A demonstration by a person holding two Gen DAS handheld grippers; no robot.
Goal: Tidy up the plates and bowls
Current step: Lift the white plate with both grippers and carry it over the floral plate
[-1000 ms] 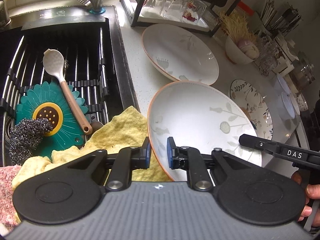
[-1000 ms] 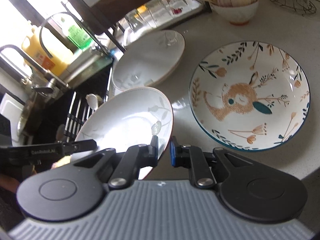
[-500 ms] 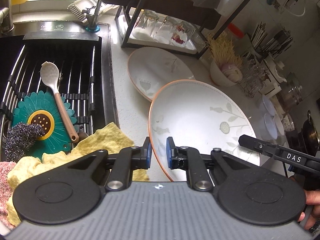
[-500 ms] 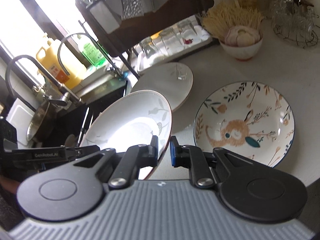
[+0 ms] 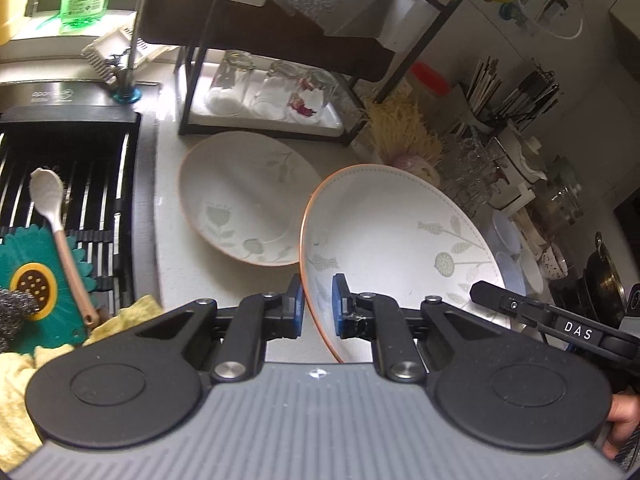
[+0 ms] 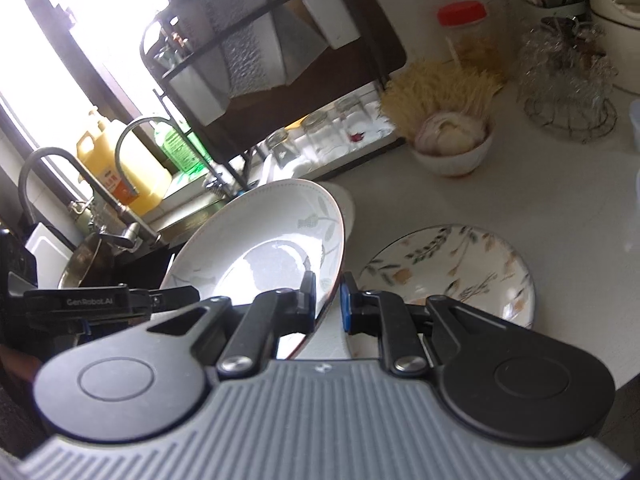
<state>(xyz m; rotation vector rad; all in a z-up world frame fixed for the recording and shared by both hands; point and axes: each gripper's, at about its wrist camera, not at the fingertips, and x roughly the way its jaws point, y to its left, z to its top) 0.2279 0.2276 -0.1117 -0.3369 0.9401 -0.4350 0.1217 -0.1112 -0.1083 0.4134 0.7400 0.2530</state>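
Both grippers hold one white leaf-patterned plate with an orange rim (image 5: 392, 248) up off the counter, tilted. My left gripper (image 5: 316, 308) is shut on its left rim. My right gripper (image 6: 326, 300) is shut on its right rim; the plate also shows in the right wrist view (image 6: 264, 248). A second matching white plate (image 5: 244, 208) lies flat on the white counter behind it. A floral plate with a fox design (image 6: 452, 272) lies on the counter to the right, below the right gripper.
A black dish rack (image 5: 304, 40) with upturned glasses (image 5: 272, 88) stands at the back. A sink (image 5: 68, 184) with a spoon, green mat and yellow cloth lies left. A small bowl (image 6: 452, 148) and a wire basket (image 6: 568, 92) stand at the right.
Both grippers have lifted the held plate higher above the counter and tilted it. The counter, second plate and floral plate now appear farther below.
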